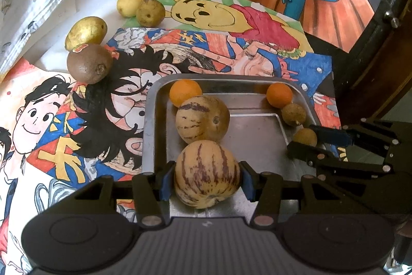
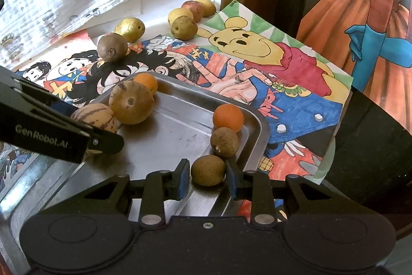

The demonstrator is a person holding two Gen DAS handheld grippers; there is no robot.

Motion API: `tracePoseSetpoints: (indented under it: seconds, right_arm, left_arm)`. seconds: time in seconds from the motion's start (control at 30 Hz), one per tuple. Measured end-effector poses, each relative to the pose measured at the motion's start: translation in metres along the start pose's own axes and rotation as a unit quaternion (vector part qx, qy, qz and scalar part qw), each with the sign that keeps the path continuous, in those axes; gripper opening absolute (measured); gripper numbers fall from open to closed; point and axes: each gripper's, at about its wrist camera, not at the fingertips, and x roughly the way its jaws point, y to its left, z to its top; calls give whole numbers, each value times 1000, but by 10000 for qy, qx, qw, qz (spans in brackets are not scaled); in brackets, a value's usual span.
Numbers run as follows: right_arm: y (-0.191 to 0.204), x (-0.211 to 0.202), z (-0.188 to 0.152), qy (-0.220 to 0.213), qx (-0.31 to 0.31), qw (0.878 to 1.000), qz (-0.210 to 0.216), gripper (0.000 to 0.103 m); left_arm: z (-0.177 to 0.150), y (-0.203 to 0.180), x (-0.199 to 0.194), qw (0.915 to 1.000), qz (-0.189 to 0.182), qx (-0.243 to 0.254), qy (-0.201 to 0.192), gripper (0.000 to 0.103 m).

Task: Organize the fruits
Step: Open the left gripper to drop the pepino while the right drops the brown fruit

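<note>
Two grippers, both working over the steel tray (image 1: 152, 120), which I take as my landmark. My left gripper (image 1: 207, 175) has its blue pads either side of a striped melon-like fruit (image 1: 207, 173) at the tray's near end; the pads look to be touching its flanks, so I read it as pinching that fruit. My right gripper (image 2: 208, 172) brackets a small brown round fruit (image 2: 208, 170) on the tray's right rim slope. There slivers of gap show on both sides, so I read the jaws as slightly spread, not pressing.

View differences: the left wrist camera shows the right gripper's fingers from the side at the tray's right rim, and a red-and-yellow sticker on the kiwi (image 1: 88, 63). The right wrist camera shows the left gripper's arm with its printed brand lettering, and the tray's near left wall.

Count, in the tray: two striped fruits, the second striped fruit (image 1: 202, 119) just beyond the held one; two small oranges, the left orange (image 1: 185, 92) at the far left corner, the right orange (image 1: 279, 95) at the far right; two small brown fruits, the other one (image 1: 293, 114) touching the right orange.

Outside the tray, beyond its far left corner: one kiwi, one golden oval fruit (image 1: 86, 32) just behind it, and a cluster of four (image 1: 140, 0) farther back. All lie on or beside coloured cartoon drawings (image 1: 231, 19).
</note>
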Motion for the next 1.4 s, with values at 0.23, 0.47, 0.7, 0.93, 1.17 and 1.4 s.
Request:
tracePoseSetpoints:
  seconds: [0.23,0.47,0.7,0.93,1.17,1.4]
  right_arm:
    - [7,-11,-4,-48,-89,9999,-82,44]
    - [15,-25,-5,-15,166,9991,-396,60]
    - [35,-48,-6,-48,722,9947,-729,80]
    - [65,-69,-14,-67,1310,9875,-869,96]
    - [100,-88,-26,-46,1663,9805,-1050,102]
    - [140,-106,-45,-2,1963,9725,-1251,102]
  left_arm:
    - [-1,4,-9,9998,-7,-75,-168,64]
    - [-4,11,-22,9993,-55,-162,-330,81]
    - [-8,29,-39,9985,-102,-291,-457,93]
    - [-20,52,-59,9979,66,-200,-609,102]
    - [-43,77,-84,9978,167,-10,-643,102]
    - [-70,106,-111,9981,162,246,-538,102]
